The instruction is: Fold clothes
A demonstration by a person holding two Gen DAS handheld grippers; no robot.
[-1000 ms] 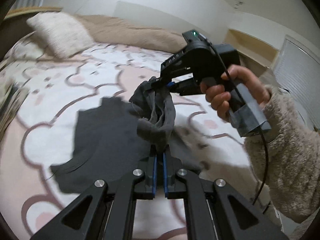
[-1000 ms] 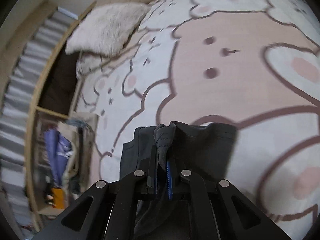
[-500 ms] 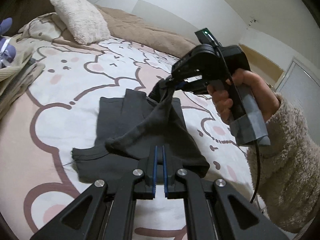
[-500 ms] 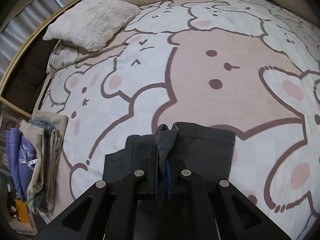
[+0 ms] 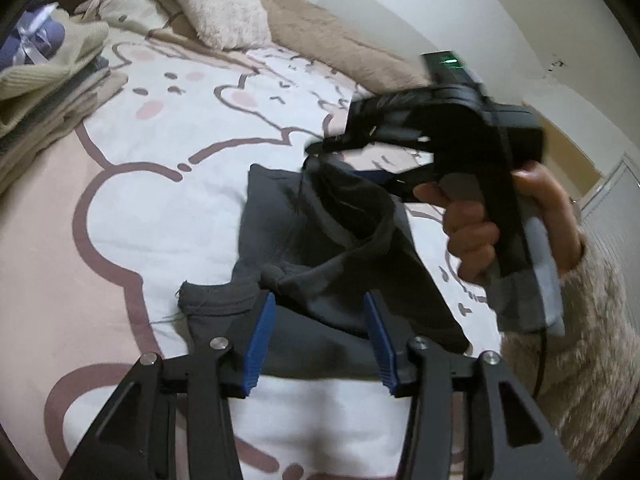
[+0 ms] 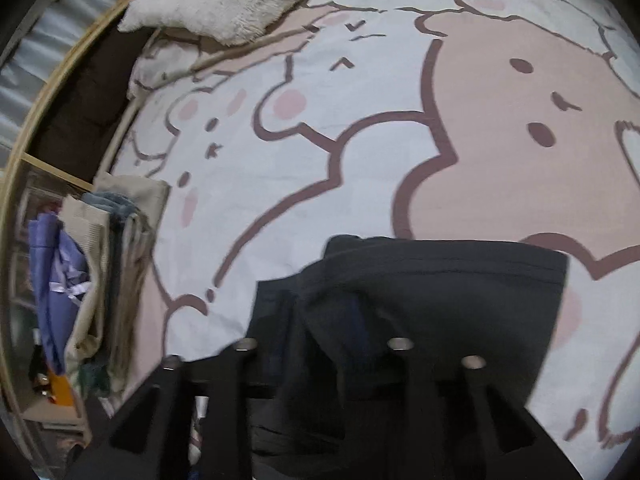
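A dark grey garment [image 5: 288, 232] lies partly folded on the bed with the bear-print cover [image 5: 160, 208]. It also shows in the right wrist view [image 6: 460, 292]. My left gripper [image 5: 318, 312] is open, its blue pads [image 5: 260, 336] spread on either side of a bunched fold of the garment. My right gripper [image 5: 320, 150], held in a hand, has its jaws apart over the garment's far edge. In its own view the right gripper [image 6: 324, 344] has its fingers spread, with dark cloth draped between them.
A stack of folded clothes [image 5: 44, 92] sits at the bed's left edge, also in the right wrist view [image 6: 100, 264]. A fluffy white pillow [image 5: 216, 8] and a beige blanket [image 5: 340, 40] lie at the head. Shelves [image 6: 36, 320] stand beside the bed.
Both grippers have opened and let go of the garment, which has dropped from its lifted fold onto the bed. Both grippers have moved lower and closer to it.
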